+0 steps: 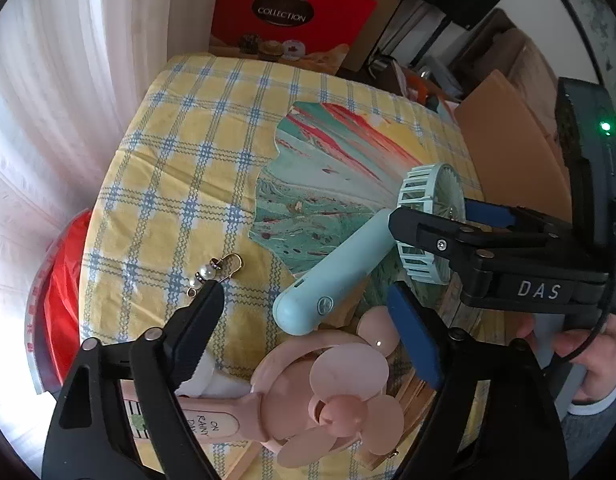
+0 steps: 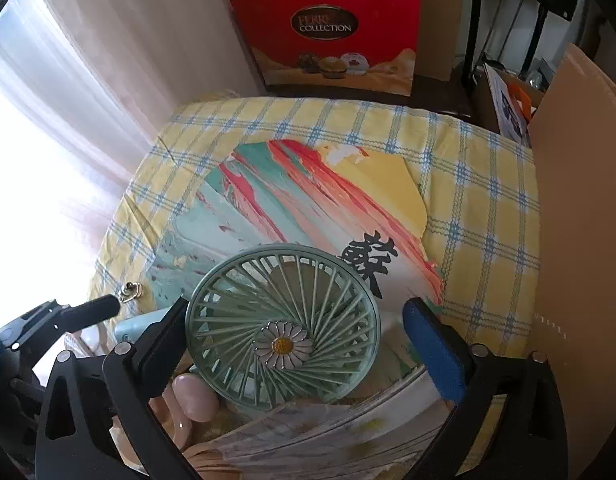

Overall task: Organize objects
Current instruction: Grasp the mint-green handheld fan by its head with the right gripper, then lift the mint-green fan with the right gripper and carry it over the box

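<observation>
A mint handheld fan (image 1: 339, 276) lies on an opened painted folding fan (image 1: 319, 184) on the yellow checked cloth. Its round head (image 2: 284, 328), with a daisy at the hub, sits between the fingers of my right gripper (image 2: 298, 308). The black finger is at the rim and the blue pad stands off it, so the gripper is open. My left gripper (image 1: 304, 294) is open above a pink flower-bladed fan (image 1: 327, 392). Its black fingertip (image 1: 214, 296) is right beside a pearl safety pin (image 1: 212, 272). In the left wrist view my right gripper (image 1: 447, 216) straddles the mint head.
A red gift bag (image 2: 327, 28) and cardboard sheets (image 2: 579, 240) stand behind and right of the table. A red plastic bag (image 1: 64, 280) hangs at the left edge, by the white curtain (image 1: 48, 120). A second, pale folding fan (image 2: 327, 432) lies under the mint head.
</observation>
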A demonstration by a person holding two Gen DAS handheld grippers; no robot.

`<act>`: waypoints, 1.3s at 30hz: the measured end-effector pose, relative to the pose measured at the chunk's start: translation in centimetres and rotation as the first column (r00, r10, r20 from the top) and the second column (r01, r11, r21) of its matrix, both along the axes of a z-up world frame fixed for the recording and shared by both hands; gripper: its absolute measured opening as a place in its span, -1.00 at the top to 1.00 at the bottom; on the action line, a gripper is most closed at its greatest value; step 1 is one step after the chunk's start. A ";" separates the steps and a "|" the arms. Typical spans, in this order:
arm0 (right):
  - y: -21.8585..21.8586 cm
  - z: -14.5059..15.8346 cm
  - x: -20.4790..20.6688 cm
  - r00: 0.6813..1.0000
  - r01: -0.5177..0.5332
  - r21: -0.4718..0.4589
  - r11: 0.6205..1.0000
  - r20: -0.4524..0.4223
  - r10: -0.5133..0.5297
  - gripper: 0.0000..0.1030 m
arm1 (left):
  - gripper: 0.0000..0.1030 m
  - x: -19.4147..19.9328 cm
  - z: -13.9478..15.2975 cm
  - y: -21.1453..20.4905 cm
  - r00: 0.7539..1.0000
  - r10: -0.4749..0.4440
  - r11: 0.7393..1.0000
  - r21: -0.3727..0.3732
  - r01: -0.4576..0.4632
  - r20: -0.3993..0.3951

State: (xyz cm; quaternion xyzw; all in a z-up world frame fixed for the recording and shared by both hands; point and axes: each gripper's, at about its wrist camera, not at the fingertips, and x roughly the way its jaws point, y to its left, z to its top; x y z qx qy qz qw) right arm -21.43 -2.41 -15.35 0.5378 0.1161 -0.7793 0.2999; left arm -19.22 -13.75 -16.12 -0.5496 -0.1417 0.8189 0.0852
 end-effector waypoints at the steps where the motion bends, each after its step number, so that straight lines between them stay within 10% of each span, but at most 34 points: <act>1: 0.0 0.1 0.0 1.000 -0.006 -0.005 1.000 0.002 0.006 -0.70 | -0.49 0.0 -0.1 0.0 1.000 0.001 1.000 0.000 -0.001 0.002; 6: -0.6 0.3 0.2 1.000 -0.015 0.018 1.000 -0.024 0.015 -0.65 | -0.05 -0.4 -0.8 0.5 0.999 -0.014 1.000 0.003 0.014 0.033; 20: -1.1 2.8 1.3 0.994 -0.038 0.009 0.999 -0.099 0.039 -0.65 | 0.12 -0.8 -0.2 -0.1 1.000 0.003 0.996 0.092 -0.005 0.023; 39: 6.4 14.9 4.0 0.974 0.012 -0.040 0.999 -0.223 -0.020 -0.65 | 0.13 1.9 11.1 5.7 0.983 -0.084 0.992 0.080 0.098 -0.160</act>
